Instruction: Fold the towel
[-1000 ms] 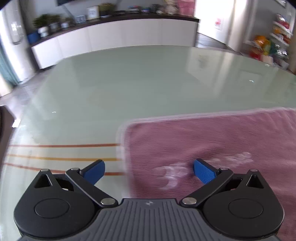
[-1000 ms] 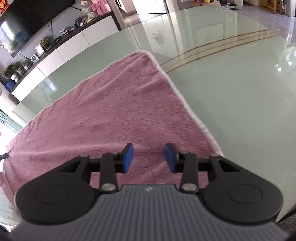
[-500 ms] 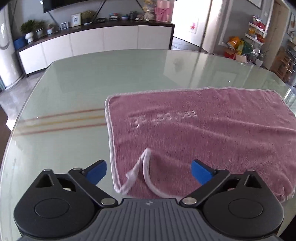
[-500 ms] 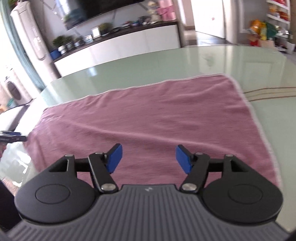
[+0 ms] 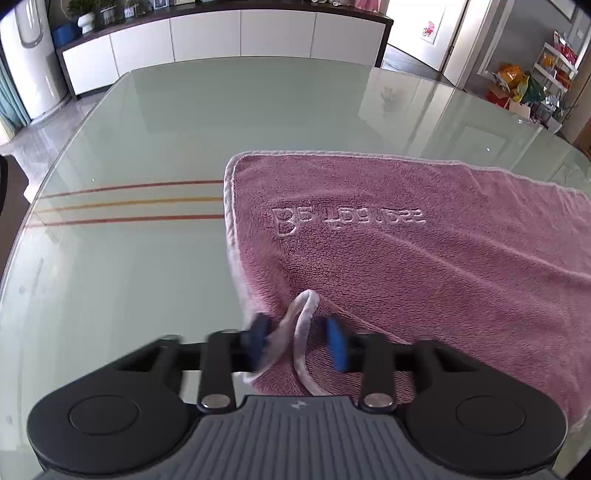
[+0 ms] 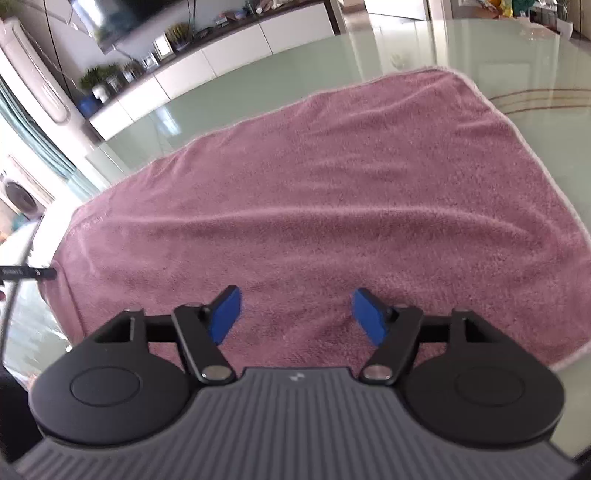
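A pink towel (image 5: pixel 406 251) with a white hem and raised lettering lies spread on the pale green glass table (image 5: pixel 147 277). Its near left corner is bunched into a standing loop between the blue pads of my left gripper (image 5: pixel 297 341). The jaws are closing on that corner, and creases run out from it across the cloth. In the right wrist view the same towel (image 6: pixel 332 184) fills the middle. My right gripper (image 6: pixel 295 317) hovers over the towel's near edge with its jaws opening and nothing between the pads.
Three orange-red stripes (image 5: pixel 129 201) cross the glass left of the towel. A long white cabinet (image 5: pixel 221 33) stands beyond the table, a white floor unit (image 5: pixel 29 55) at the far left, and shelves of goods (image 5: pixel 535 81) at the right.
My left gripper has closed from wide open around the towel's folded corner. The right gripper has opened wider and swung left across the towel.
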`<state>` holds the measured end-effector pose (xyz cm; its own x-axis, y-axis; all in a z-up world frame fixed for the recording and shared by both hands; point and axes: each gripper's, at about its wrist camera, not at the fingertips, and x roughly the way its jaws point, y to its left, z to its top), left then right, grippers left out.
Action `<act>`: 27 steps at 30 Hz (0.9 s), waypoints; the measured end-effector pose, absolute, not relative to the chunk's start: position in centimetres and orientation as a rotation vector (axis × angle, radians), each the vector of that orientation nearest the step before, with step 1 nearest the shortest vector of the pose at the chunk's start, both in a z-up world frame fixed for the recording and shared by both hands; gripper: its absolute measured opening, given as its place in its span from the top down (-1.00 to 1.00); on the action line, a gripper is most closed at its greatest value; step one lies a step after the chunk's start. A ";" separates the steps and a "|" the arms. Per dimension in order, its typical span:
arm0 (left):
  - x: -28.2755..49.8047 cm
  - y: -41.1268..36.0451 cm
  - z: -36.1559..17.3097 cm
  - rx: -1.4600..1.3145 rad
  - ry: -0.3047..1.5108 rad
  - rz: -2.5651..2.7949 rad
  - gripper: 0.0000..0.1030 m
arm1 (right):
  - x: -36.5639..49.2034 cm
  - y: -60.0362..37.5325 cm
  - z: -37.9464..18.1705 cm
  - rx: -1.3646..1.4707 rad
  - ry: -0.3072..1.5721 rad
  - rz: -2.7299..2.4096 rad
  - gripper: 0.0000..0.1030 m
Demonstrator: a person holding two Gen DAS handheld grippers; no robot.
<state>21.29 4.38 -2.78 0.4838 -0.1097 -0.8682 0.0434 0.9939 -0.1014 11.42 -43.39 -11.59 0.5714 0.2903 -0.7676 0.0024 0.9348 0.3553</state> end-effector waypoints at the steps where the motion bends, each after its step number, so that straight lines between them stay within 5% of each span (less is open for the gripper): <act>1: 21.0 4.6 -2.4 -0.077 1.060 -0.098 0.53 | 11.4 -43.3 -11.6 0.332 0.951 0.175 -0.43; 8: 19.9 5.7 0.1 -0.099 1.035 -0.118 0.09 | 11.4 -42.1 -11.7 0.287 0.946 0.183 -0.63; 12: 19.8 5.5 1.0 -0.100 1.035 -0.138 0.08 | 11.3 -42.3 -11.7 0.305 0.951 0.182 -0.65; 23: 21.9 4.5 -2.3 -0.126 1.126 -0.116 0.22 | 11.1 -43.0 -11.6 0.357 0.965 0.197 -0.65; 27: 21.7 4.4 -2.4 -0.139 1.131 -0.123 0.61 | 11.2 -43.2 -11.7 0.370 0.964 0.201 -0.66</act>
<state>21.71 4.40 -2.43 0.4210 -0.1684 -0.8913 0.0275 0.9845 -0.1730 11.16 -43.19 -11.71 0.5583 0.3284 -0.7619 -0.0038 0.9193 0.3935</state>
